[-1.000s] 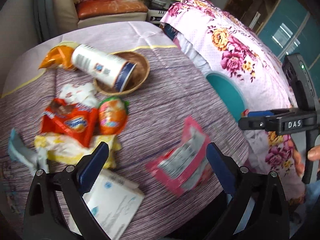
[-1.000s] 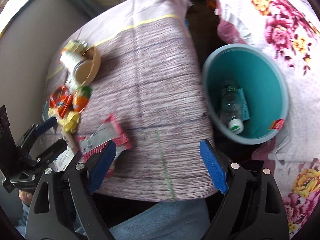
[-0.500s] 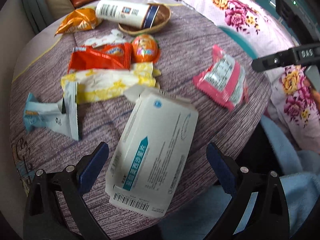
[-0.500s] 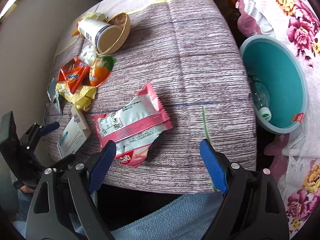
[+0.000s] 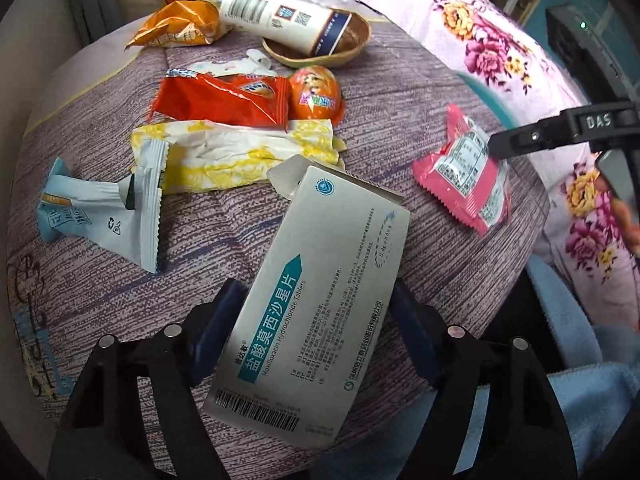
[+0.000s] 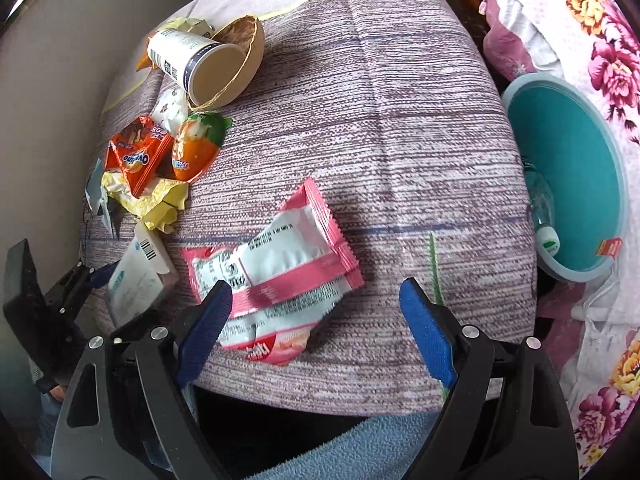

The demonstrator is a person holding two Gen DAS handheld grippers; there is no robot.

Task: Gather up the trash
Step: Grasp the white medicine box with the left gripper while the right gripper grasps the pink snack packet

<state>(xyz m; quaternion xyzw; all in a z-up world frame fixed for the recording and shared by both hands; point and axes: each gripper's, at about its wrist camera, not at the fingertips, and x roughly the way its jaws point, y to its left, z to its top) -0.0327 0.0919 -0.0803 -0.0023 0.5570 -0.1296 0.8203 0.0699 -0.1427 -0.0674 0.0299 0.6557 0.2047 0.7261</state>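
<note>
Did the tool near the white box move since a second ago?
Yes. The left tool came in over the white box, away from the wooden bowl.

The white box hides the inner sides of the left gripper's blue pads, so any touch is hard to tell. The table edge hides part of the teal bin. The small print on the pink wrapper is too tiny to read.

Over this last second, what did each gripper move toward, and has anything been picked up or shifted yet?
The left gripper came down over the white tablet box; its jaws are closing, box between them, grip unclear. The right gripper dropped toward the pink wrappers, jaws open. The wrappers, the paper cup and the teal bin stayed put.
</note>
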